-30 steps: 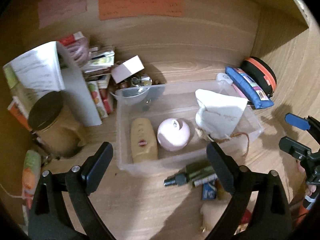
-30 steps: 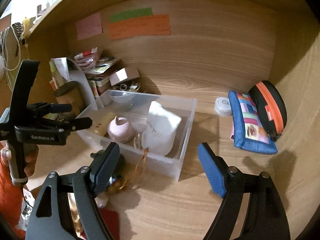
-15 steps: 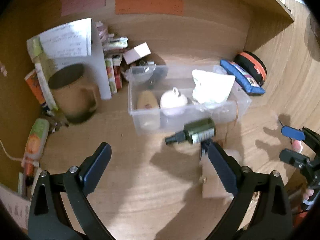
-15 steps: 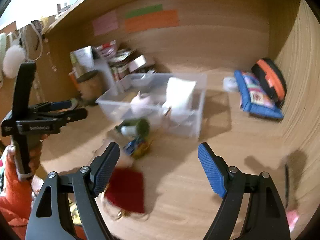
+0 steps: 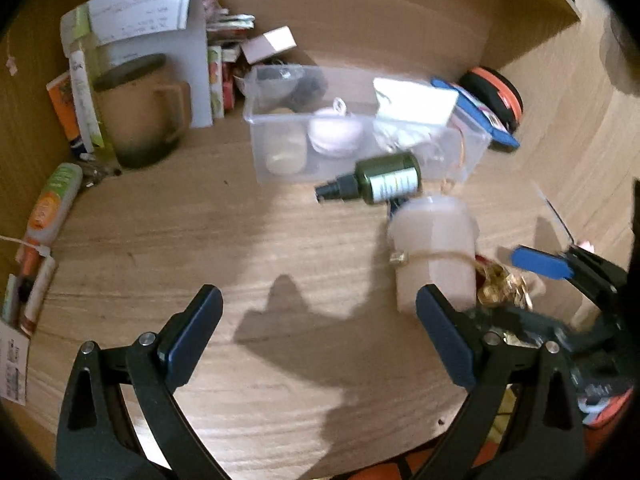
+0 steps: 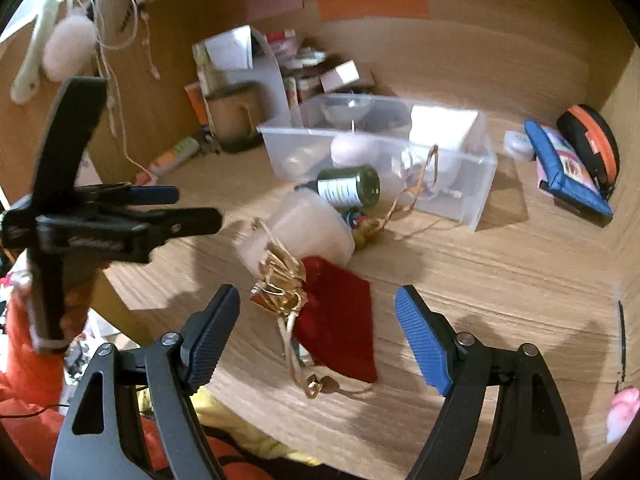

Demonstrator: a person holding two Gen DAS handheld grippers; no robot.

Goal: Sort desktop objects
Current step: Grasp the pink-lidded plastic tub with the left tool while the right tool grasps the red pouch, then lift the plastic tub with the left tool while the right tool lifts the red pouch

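Note:
A clear plastic bin (image 5: 256,152) (image 6: 476,200) holds a pink round item (image 5: 336,136) and a white paper bag (image 5: 412,104). Against its front lies a dark green bottle (image 5: 384,178) (image 6: 348,188). Closer in are a translucent white cup (image 5: 436,256) (image 6: 308,232), a tangle of gold ribbon (image 6: 280,280) and a red pouch (image 6: 340,320). My right gripper (image 6: 318,316) hovers over the red pouch, jaws closing, pads clear of it. My left gripper (image 5: 318,308) stands open over bare desk, left of the cup.
A brown mug (image 5: 140,112), papers and small boxes crowd the back left corner. A blue pencil case (image 6: 568,168) and a black-and-orange pouch (image 6: 592,140) lie at the back right. A tube (image 5: 52,200) rests by the left wall. The desk's front edge is close below both grippers.
Both grippers have drawn back from the bin toward the desk's front edge and sunk. The red pouch and gold ribbon now lie under the right gripper, whose jaws have narrowed.

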